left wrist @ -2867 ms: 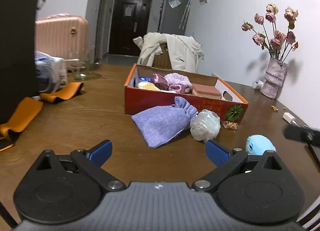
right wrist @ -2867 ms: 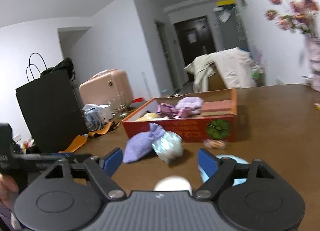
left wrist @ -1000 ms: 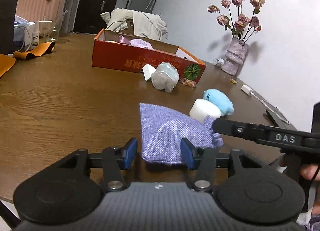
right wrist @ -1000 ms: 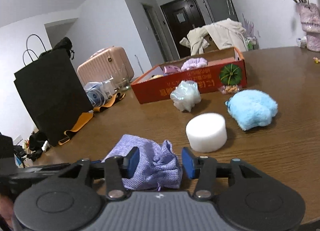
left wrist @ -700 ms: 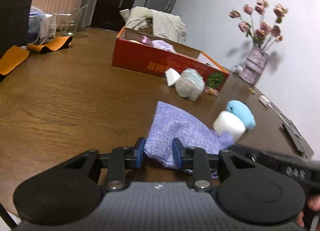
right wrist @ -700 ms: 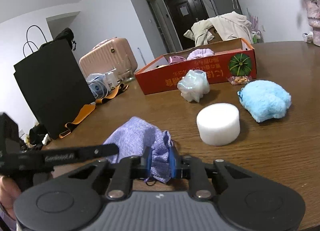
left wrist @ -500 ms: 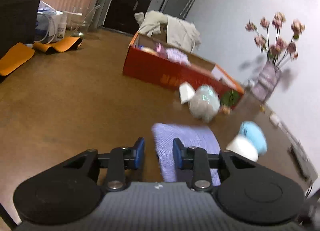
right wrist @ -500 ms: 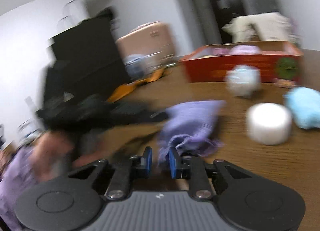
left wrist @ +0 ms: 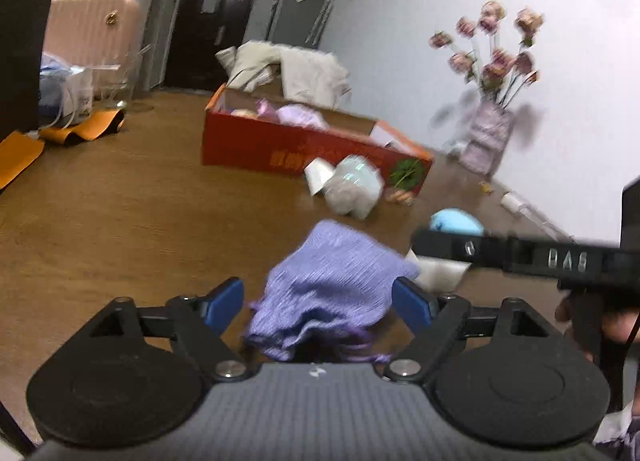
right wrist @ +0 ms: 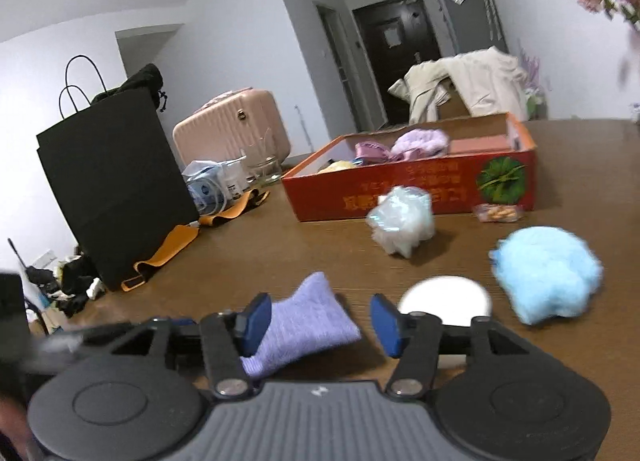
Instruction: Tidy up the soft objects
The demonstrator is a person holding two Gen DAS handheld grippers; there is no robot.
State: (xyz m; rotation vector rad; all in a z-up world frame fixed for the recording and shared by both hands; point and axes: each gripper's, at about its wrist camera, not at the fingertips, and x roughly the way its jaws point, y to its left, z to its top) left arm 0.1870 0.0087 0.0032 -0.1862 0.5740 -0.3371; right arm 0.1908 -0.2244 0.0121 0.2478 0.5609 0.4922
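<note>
From my left gripper point(left wrist: 318, 303) the jaws are opening, and the purple pouch point(left wrist: 328, 287) lies on the tabletop point(left wrist: 120, 221) between the blue pads without being pressed — so I read this as the let-go after handling it, not a carry. Moving right, my right gripper point(right wrist: 316, 319) is opening as well; the same pouch sits between its pads, brushing or just beside the left one and clear of the right one. The pouch is near my edge of the tabletop, well apart from the red box point(right wrist: 420, 189) that already holds other soft things. In the left view its long axis runs away from me toward the box, bunched end with the cords nearest the camera. Right of it stand a white foam puck point(right wrist: 444, 299) and a blue fluffy pad point(right wrist: 546, 267), with a plastic-wrapped bundle point(right wrist: 402, 221) beyond. My next move, I judge, calls for a firm pinch on the pouch's middle — then a lift over the box wall.
</note>
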